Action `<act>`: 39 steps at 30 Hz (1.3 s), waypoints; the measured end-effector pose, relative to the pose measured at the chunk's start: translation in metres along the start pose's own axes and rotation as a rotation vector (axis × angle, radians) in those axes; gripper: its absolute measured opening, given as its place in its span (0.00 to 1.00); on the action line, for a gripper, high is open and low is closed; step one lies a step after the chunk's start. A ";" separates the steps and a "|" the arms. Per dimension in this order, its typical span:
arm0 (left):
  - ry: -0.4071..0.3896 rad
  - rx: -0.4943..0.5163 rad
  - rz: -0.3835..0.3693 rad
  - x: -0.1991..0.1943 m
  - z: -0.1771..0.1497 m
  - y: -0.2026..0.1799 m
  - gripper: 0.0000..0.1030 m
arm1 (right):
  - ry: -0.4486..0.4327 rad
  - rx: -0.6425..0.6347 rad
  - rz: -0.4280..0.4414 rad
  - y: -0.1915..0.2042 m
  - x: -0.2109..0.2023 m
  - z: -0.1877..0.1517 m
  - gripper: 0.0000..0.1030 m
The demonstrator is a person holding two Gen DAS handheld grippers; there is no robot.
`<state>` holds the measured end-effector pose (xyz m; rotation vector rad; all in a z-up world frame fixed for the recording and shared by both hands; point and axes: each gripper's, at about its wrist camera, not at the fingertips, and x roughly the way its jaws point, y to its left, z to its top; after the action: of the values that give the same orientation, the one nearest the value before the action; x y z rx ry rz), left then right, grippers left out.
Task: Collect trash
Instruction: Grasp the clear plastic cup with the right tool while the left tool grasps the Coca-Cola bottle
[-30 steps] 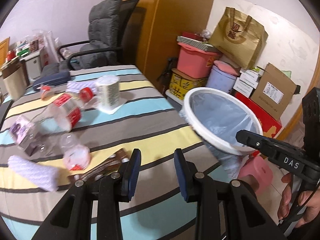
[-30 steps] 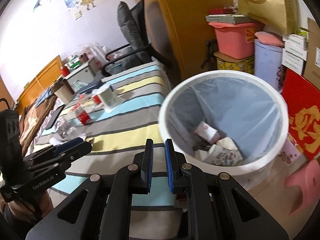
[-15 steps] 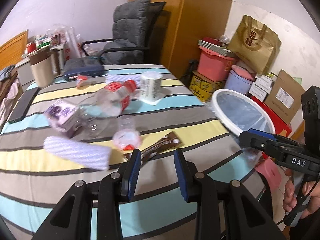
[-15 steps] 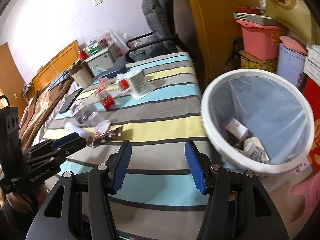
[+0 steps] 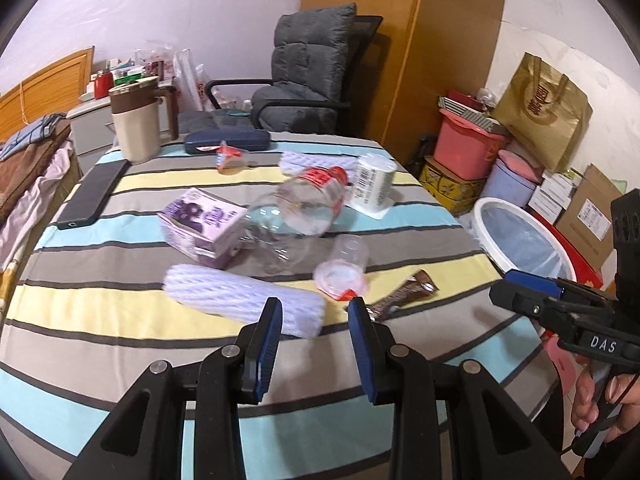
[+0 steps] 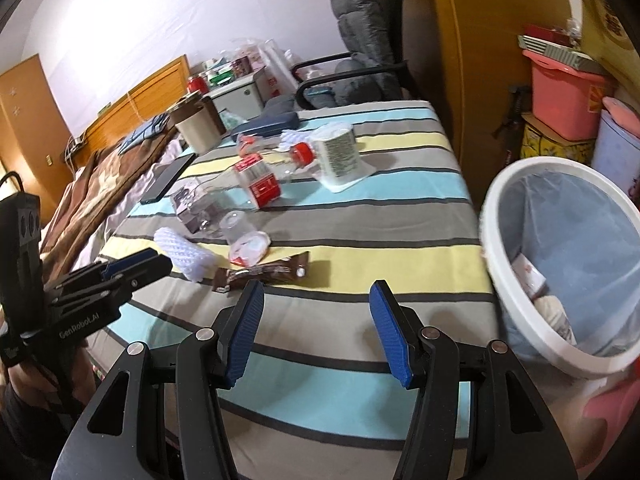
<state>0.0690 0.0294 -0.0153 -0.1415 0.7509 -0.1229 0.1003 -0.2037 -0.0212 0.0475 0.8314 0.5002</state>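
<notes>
Trash lies on the striped table [image 5: 120,320]: a white foam net sleeve [image 5: 240,298], a brown snack wrapper [image 5: 404,294], a clear plastic cup [image 5: 344,268], a clear bottle with a red label [image 5: 300,210], a purple carton [image 5: 200,222] and a white can [image 5: 374,186]. The white lined bin [image 6: 560,264] stands off the table's right edge with some trash inside. My left gripper [image 5: 314,330] is open and empty just short of the foam sleeve. My right gripper [image 6: 318,320] is wide open and empty over the table's near edge, short of the wrapper [image 6: 264,274].
A beige jug [image 5: 136,124], a dark glasses case [image 5: 226,140] and a black phone [image 5: 92,194] sit at the table's far left. A grey chair [image 5: 304,84] stands behind. Boxes, a pink tub [image 5: 466,144] and a gold bag [image 5: 544,112] are stacked beyond the bin.
My right gripper opened from nearly shut to wide and swung from over the bin to the table. My left gripper turned left toward the trash pile, staying open.
</notes>
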 end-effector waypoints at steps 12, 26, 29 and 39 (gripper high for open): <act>-0.009 -0.010 0.038 0.007 0.024 0.038 0.33 | 0.029 -0.052 0.033 0.026 0.029 0.013 0.54; -0.031 -0.016 0.044 0.009 0.039 0.059 0.35 | 0.075 -0.095 0.065 0.054 0.075 0.029 0.46; -0.035 -0.019 0.044 0.011 0.043 0.061 0.40 | 0.083 -0.089 0.066 0.054 0.081 0.029 0.45; -0.030 0.030 -0.021 0.031 0.060 0.046 0.54 | 0.050 -0.043 0.026 0.030 0.067 0.031 0.33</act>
<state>0.1354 0.0752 -0.0001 -0.1225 0.7176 -0.1521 0.1483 -0.1424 -0.0400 0.0056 0.8697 0.5451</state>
